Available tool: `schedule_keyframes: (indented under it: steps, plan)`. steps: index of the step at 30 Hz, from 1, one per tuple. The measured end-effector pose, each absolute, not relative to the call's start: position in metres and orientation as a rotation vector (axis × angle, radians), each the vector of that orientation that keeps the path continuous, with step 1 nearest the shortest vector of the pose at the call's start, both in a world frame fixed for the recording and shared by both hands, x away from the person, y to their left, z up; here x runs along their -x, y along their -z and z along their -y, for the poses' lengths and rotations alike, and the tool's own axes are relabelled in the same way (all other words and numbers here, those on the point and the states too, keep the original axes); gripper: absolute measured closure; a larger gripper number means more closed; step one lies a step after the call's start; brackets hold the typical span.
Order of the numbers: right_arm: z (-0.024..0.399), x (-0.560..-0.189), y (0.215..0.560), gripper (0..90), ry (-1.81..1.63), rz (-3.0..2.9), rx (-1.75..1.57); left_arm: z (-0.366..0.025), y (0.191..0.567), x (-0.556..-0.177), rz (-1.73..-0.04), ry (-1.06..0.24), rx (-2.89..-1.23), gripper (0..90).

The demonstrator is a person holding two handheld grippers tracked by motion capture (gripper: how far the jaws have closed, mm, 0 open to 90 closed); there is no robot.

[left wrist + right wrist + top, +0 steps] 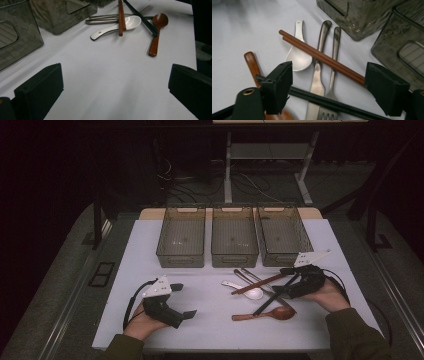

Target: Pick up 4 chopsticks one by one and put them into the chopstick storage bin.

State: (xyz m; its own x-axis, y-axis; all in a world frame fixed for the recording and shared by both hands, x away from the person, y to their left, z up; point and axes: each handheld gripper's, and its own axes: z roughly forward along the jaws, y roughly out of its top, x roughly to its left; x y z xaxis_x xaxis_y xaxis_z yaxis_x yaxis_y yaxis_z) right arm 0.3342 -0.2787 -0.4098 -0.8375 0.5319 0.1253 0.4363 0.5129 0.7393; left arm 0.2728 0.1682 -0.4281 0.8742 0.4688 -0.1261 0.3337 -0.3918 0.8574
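Note:
A heap of utensils lies right of centre on the white table [210,325]: a white ceramic spoon [251,293], brown chopsticks [257,284], black chopsticks [270,299], a wooden spoon [272,313], and a metal knife [319,75] and fork [333,72]. My right gripper [281,281] is open and hovers low over the heap. In the right gripper view its jaws [328,70] straddle the knife, the fork and the brown chopsticks [319,56], touching none that I can see. My left gripper [183,300] stands open above bare table, left of the heap, with nothing between its jaws [115,72].
Three empty translucent grey bins [181,237] [234,237] [282,236] stand side by side at the back of the table. Beyond them are a dark floor, cables and a table frame [270,165]. The person's sleeves come in at the bottom edge.

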Motion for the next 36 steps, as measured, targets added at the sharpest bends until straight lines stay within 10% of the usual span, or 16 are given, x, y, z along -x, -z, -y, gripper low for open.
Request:
schedule_keyframes:
  steps: [36]
  plan:
    - [0.251, -0.379, 0.439, 51.7, -1.082, -2.813, -0.773, -0.168, 0.43, -0.275, -0.584, -0.155, -2.026, 0.0]
